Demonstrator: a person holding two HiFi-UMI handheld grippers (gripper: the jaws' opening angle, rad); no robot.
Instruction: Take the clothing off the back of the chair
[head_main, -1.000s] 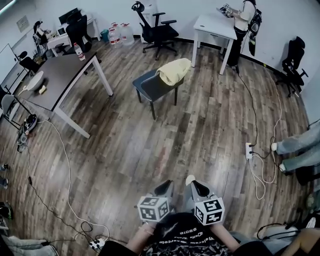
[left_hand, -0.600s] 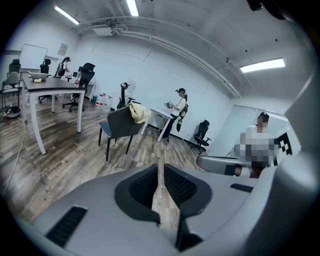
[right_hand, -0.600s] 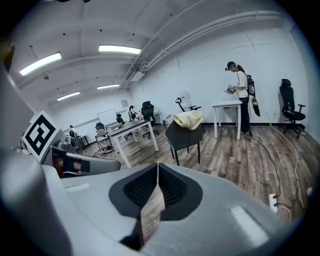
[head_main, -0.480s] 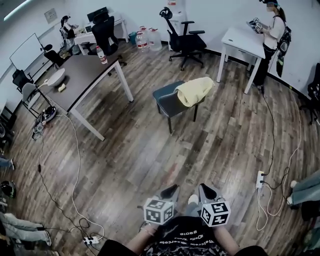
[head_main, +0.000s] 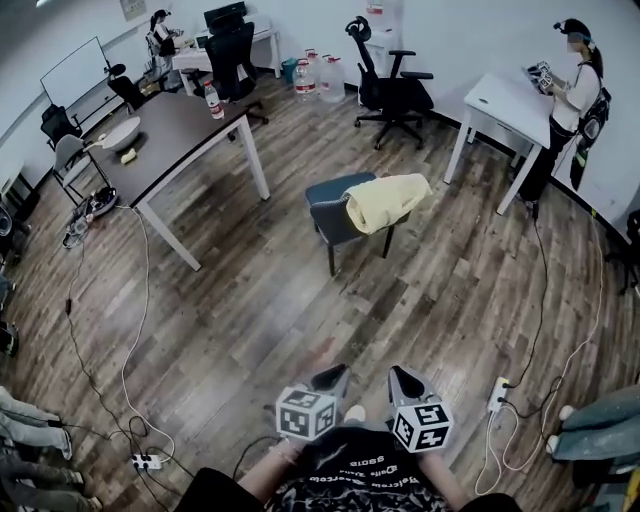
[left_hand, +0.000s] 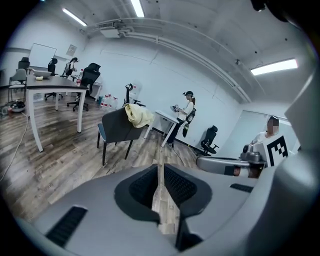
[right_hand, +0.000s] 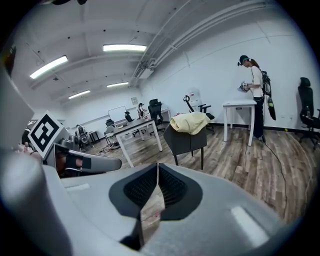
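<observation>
Wooden floor (head_main: 250, 300), dark chair (head_main: 325, 195), white walls (head_main: 470, 30)

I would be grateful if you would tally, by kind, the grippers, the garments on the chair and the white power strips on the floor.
Grippers: 2 (left gripper, right gripper)
Yellow garment on the chair: 1
White power strips: 2 (left power strip, right power strip)
Total: 5

we note pale yellow clothing (head_main: 387, 201) draped crumpled over the back of the dark chair (head_main: 332, 205), which stands upright on the floor.
</observation>
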